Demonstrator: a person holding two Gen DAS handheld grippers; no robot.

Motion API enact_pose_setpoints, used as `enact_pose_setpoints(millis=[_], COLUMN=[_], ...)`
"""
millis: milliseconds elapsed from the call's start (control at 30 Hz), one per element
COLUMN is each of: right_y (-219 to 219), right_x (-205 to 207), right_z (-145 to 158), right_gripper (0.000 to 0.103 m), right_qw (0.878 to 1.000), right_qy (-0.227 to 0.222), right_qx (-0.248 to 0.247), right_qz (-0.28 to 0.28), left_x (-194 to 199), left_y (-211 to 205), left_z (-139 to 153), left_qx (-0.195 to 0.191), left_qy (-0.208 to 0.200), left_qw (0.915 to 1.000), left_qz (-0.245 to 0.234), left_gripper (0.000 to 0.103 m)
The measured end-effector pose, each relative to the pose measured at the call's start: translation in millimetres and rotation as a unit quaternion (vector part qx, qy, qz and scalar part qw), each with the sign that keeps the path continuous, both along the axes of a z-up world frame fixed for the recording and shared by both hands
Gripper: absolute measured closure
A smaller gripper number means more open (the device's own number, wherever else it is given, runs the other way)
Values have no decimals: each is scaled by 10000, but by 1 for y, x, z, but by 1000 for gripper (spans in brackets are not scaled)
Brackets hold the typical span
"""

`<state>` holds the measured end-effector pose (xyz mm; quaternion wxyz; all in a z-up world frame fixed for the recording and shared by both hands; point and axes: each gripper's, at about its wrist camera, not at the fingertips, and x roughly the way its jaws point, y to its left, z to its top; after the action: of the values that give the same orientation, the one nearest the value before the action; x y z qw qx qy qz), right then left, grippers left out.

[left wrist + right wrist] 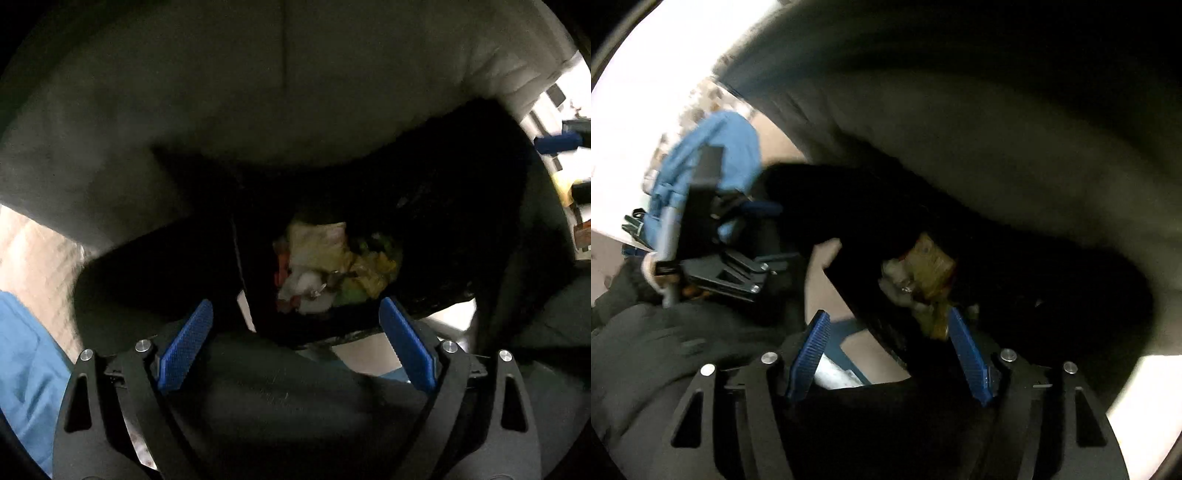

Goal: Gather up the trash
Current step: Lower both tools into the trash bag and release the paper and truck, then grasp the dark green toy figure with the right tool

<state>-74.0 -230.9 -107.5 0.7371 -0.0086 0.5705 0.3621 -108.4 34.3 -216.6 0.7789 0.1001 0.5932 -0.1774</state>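
Left wrist view — left gripper: jaws spread wide with nothing between the blue pads; it points steeply down at the mouth of a black trash bag.
Left wrist view — trash: a heap of crumpled wrappers, yellow, green and white with a bit of orange, lies at the bottom of the bag, well inside its dark walls.
Left wrist view — surroundings: a grey cushion-like surface rises behind the bag; pale floor shows at the left beside blue fabric.
Right wrist view — right gripper: jaws apart, less wide than the left ones; no pad presses on anything.
Right wrist view — wrapper: a brownish crumpled piece sits just beyond the right-hand pad, inside the bag opening; with the blur it is hard to say whether it is falling or already resting on the pile.
Right wrist view — other hand: the left gripper's black frame shows at the left, with a blue sleeve above it.
Progress: both grippers are empty over the bag and the trash lies in it, so this drop looks done.
Left to do: no loose trash shows outside the bag in either view — whether more waits elsewhere cannot be told.
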Motion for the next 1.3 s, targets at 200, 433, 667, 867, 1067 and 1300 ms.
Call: enact_pose_setpoints(millis=[200, 433, 667, 867, 1067, 1300], right_y=[-52, -69, -62, -42, -82, -109], right_x=[51, 231, 350, 296, 220, 142], right_z=[141, 135, 85, 96, 121, 127], right_gripper=[24, 22, 33, 62, 62, 62], right_qw=[9729, 9463, 9677, 9802, 9650, 9615], right_qy=[-2108, -2468, -1212, -1066, -431, -1018], right_qx=[311, -807, -770, -390, 2043, 1869], right_qz=[-902, -1928, -2074, -1623, -1586, -1739], left_x=[-1, 53, 77, 85, 149, 230], left_y=[3, 3, 12, 13, -3, -39], left_z=[144, 219, 209, 194, 181, 184], left_qx=[-1330, -1645, -1752, -1461, -1313, -962], left_qy=[-1843, -2911, -2585, -2577, -2386, -2327], left_qw=[9736, 9384, 9404, 9437, 9502, 9495], left_qz=[-191, 869, 1343, 1471, 1514, 1871], left_gripper=[14, 13, 13, 13, 13, 13])
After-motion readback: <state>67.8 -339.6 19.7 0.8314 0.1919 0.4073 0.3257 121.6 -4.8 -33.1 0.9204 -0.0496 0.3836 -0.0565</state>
